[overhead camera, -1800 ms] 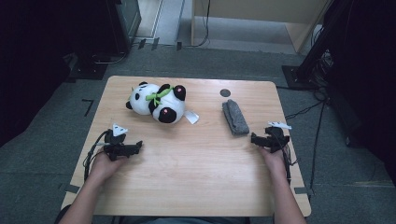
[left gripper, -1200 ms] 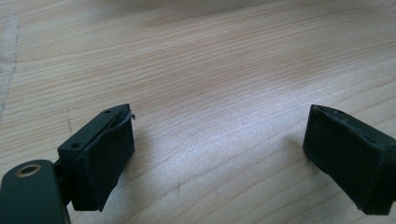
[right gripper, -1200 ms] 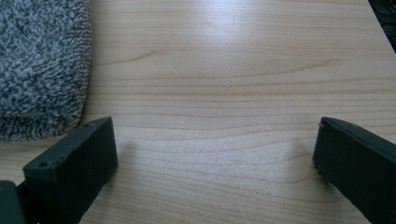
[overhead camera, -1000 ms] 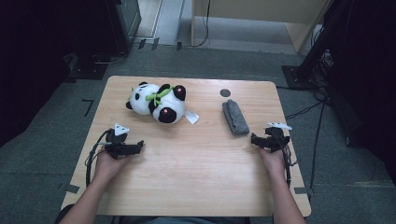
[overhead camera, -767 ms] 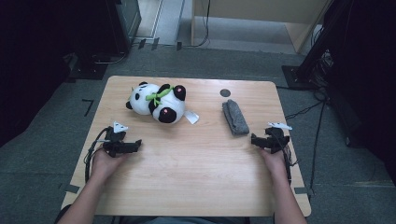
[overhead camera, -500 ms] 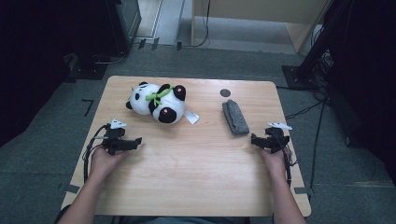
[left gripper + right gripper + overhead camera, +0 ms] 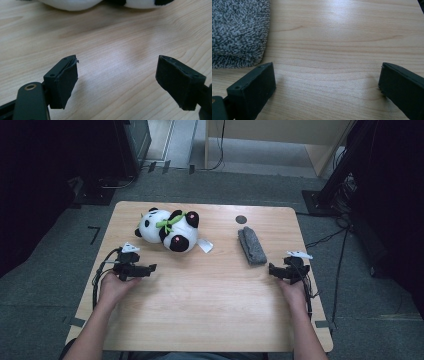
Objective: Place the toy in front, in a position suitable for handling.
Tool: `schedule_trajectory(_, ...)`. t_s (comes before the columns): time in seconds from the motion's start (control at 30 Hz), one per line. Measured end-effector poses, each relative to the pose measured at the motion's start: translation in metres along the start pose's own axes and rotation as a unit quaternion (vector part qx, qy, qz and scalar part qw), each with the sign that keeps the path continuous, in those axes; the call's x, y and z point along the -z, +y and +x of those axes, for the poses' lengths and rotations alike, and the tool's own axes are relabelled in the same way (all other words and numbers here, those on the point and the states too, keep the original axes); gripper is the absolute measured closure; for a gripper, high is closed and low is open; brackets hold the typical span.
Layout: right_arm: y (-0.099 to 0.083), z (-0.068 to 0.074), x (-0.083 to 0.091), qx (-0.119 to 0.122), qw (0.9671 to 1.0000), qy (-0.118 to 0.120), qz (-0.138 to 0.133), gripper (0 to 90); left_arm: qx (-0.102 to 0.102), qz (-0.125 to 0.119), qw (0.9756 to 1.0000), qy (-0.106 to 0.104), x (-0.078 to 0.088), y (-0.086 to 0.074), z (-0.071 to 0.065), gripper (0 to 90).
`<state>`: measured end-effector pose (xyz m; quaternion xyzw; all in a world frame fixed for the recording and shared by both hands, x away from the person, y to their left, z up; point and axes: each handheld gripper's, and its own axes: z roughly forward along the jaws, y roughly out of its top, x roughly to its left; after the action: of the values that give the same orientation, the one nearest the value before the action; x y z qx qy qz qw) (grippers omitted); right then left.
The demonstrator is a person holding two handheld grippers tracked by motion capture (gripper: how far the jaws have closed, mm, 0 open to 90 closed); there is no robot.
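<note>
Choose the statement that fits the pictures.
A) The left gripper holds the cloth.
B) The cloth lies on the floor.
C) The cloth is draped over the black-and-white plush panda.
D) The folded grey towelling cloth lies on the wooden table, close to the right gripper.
D: the folded grey towelling cloth lies flat on the wooden table, just ahead of the open right gripper, well apart from the black-and-white plush panda.

**What we count on the table**

We count one plush panda (image 7: 167, 228), possibly two toys pressed together, as the high view is too coarse to settle it. There is one folded grey cloth (image 7: 251, 245), one dark round mark (image 7: 241, 219) on one wooden table (image 7: 210, 320), and two handheld grippers.
</note>
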<state>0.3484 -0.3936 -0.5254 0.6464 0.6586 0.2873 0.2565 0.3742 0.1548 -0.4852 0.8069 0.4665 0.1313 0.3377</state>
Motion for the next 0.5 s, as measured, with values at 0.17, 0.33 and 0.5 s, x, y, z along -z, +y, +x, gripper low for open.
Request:
schedule_trajectory(0.17,0.000,0.000,0.000,0.000,1.0000,-0.001,0.000,0.8,-0.009,-0.010,0.9999,-0.007,0.000,0.015,-0.003,18.1)
schedule_trajectory(0.33,-0.002,0.000,0.002,-0.001,1.0000,-0.002,-0.001,0.8,-0.024,-0.020,0.9995,-0.002,0.003,0.029,-0.006,21.2)
schedule_trajectory(0.5,-0.002,0.000,0.002,-0.001,1.0000,-0.003,-0.001,0.8,-0.017,-0.032,0.9989,-0.029,0.003,0.039,-0.005,25.8)
